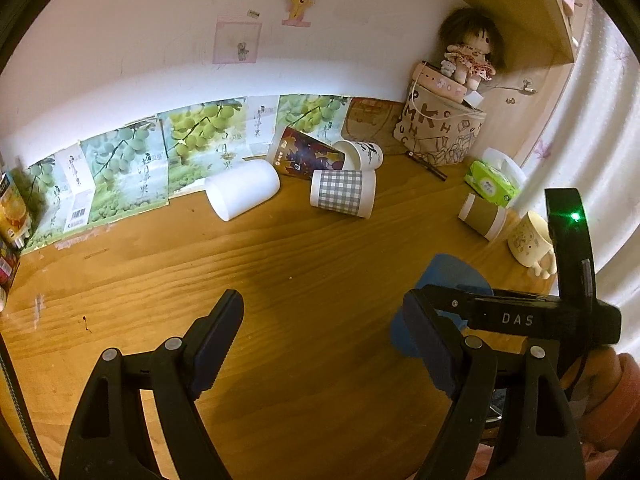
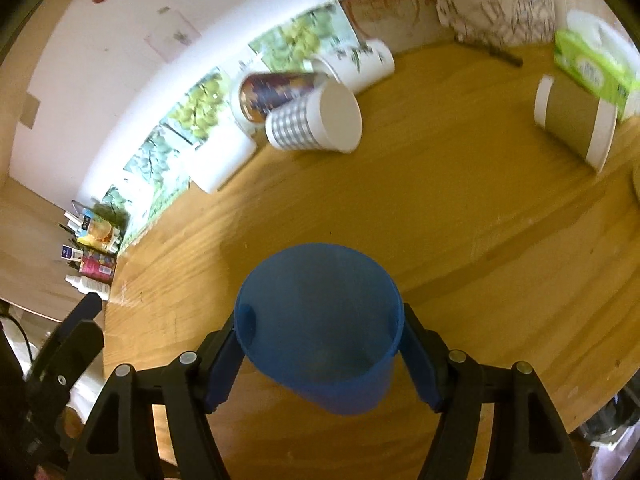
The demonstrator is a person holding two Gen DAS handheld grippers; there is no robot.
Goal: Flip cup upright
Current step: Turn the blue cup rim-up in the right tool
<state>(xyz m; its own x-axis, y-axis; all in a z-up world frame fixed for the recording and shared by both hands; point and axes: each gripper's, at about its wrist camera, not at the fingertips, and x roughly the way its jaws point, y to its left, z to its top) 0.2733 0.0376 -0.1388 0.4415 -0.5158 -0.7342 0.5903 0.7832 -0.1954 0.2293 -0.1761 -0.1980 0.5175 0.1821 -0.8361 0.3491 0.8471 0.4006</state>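
A blue plastic cup (image 2: 320, 332) sits between the fingers of my right gripper (image 2: 320, 364), which is shut on it, mouth facing up and away over the wooden table (image 2: 460, 240). In the left wrist view the same blue cup (image 1: 452, 276) shows partly behind the right gripper (image 1: 424, 320). My left gripper (image 1: 324, 340) is open and empty above the table, just left of the blue cup.
Several cups lie on their sides near the back wall: a white one (image 1: 242, 188), a checked one (image 1: 344, 192), a dark patterned one (image 1: 306, 154). A brown-sleeved cup (image 1: 482, 216), a cream mug (image 1: 530, 240), a tissue pack (image 1: 492, 184) and a printed bag (image 1: 440, 132) stand at the right.
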